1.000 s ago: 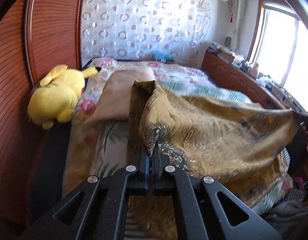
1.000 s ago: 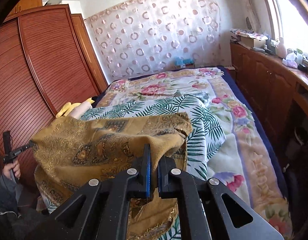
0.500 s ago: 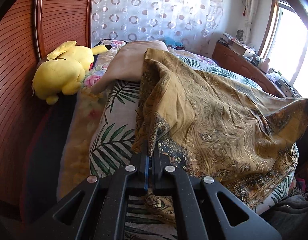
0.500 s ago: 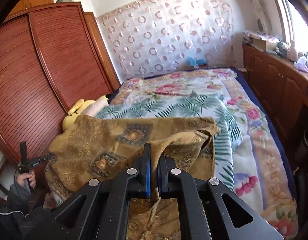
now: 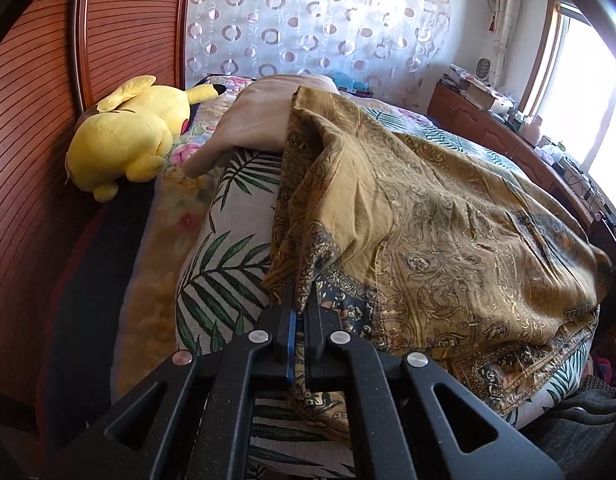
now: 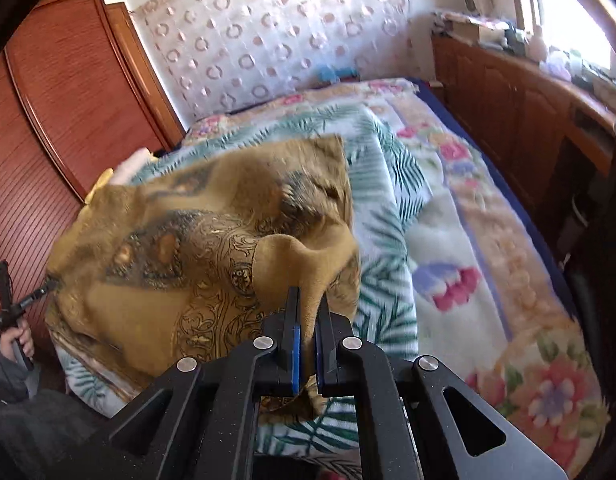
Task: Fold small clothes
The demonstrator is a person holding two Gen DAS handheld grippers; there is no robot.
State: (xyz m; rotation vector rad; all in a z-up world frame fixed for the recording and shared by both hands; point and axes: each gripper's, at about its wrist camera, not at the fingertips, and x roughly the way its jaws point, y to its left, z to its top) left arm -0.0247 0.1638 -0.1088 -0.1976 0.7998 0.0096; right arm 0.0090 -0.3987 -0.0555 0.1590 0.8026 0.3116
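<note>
A gold patterned garment [image 5: 447, 216] lies spread over the near end of the bed, on a palm-leaf cover [image 5: 224, 264]. My left gripper [image 5: 302, 300] is shut on its near left corner, with a tuft of cloth standing up between the fingers. In the right wrist view the same gold garment [image 6: 196, 248] stretches leftward across the bed end. My right gripper [image 6: 308, 304] is shut on its right corner, cloth bunched between the blue pads. The left gripper [image 6: 48, 286] shows at the garment's far left edge, held by a hand [image 6: 22, 340].
A yellow plush toy [image 5: 132, 132] and a beige pillow [image 5: 260, 116] lie at the bed's left side by the wooden wardrobe [image 5: 36, 128]. A floral blanket [image 6: 487, 240] covers the bed's right half. A wooden cabinet [image 6: 515, 96] lines the window wall.
Both grippers have come down with the garment, the right one most. The cloth that hung stretched in the air now drapes onto the bed.
</note>
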